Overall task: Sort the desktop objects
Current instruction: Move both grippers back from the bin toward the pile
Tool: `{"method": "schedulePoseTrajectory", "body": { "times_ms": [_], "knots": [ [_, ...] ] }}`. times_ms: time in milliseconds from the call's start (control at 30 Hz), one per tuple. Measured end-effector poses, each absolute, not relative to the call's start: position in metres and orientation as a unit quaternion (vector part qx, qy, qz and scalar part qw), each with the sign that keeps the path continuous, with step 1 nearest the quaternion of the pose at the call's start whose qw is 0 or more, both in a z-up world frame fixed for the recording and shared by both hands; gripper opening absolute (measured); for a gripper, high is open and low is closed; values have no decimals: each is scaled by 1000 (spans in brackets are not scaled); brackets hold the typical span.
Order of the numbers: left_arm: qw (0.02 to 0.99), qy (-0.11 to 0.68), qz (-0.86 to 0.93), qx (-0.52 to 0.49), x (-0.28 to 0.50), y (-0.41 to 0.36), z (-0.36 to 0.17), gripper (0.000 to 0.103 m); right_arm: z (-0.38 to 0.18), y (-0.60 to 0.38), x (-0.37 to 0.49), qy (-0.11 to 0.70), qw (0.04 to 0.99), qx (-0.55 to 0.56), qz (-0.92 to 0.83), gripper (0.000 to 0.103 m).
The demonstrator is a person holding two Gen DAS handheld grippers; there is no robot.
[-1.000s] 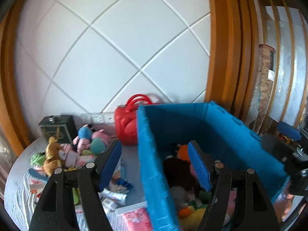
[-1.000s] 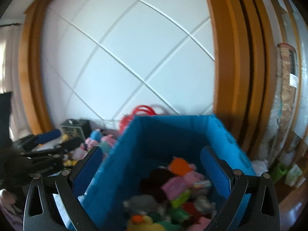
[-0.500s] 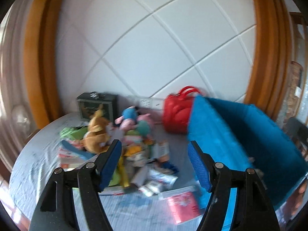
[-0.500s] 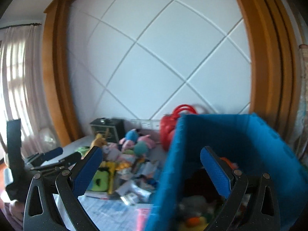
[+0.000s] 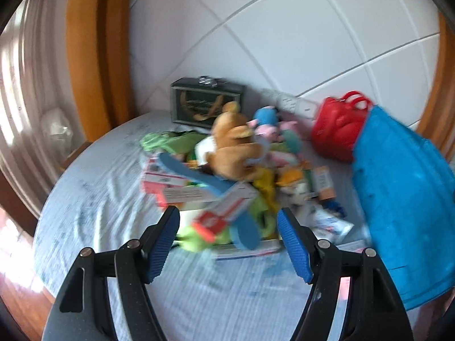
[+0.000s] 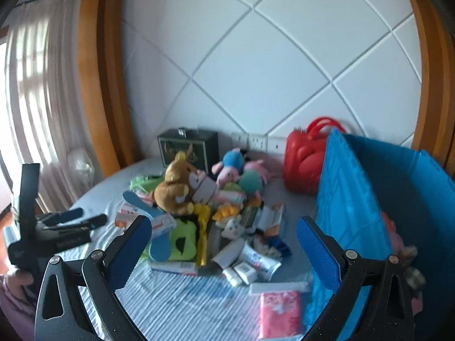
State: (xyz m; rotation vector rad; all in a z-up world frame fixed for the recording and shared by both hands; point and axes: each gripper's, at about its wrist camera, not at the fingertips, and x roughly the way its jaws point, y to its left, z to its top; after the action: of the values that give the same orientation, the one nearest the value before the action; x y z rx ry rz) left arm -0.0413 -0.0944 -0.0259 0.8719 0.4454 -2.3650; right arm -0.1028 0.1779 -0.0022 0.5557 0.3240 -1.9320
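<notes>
A heap of toys and packets lies on the striped table cloth [image 6: 182, 307]. A brown plush [image 6: 179, 182] [image 5: 231, 145] tops it, with pink and blue plush toys [image 6: 236, 167] behind. Tubes [image 6: 253, 264] and a pink packet [image 6: 280, 312] lie in front. A blue bin [image 6: 366, 216] [image 5: 398, 199] with toys stands at the right. My left gripper [image 5: 229, 230] is open and empty, just short of the heap; it also shows in the right wrist view [image 6: 82, 218]. My right gripper [image 6: 224, 244] is open and empty above the table's near side.
A red handbag [image 6: 307, 164] and a dark tin box [image 6: 189, 147] stand against the white tiled wall. Wooden frames flank the wall. A curtain [image 6: 31, 108] hangs at the left beyond the round table's edge.
Both grippers have swung left, away from the blue bin and toward the heap on the table. Both stay open and empty.
</notes>
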Motion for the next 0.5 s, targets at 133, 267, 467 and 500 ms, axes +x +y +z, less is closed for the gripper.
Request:
{"method": "schedulePoseTrajectory", "body": {
  "times_ms": [133,267,467,500],
  "knots": [
    [297,163,-877,342,-40,-127,-48,71,-31,154,-111,143,501,271,-809,103],
    [279,168,-873,364,-55,-146,-71,71,-61,136,-119,160,482,307,-805,103],
    [250,161,-868,398,-92,-161,-104,71,-113,113,-133,196,460,360,-788,103],
    [245,160,-867,404,-98,-163,-108,71,-122,110,-137,202,456,371,-784,103]
  ]
}}
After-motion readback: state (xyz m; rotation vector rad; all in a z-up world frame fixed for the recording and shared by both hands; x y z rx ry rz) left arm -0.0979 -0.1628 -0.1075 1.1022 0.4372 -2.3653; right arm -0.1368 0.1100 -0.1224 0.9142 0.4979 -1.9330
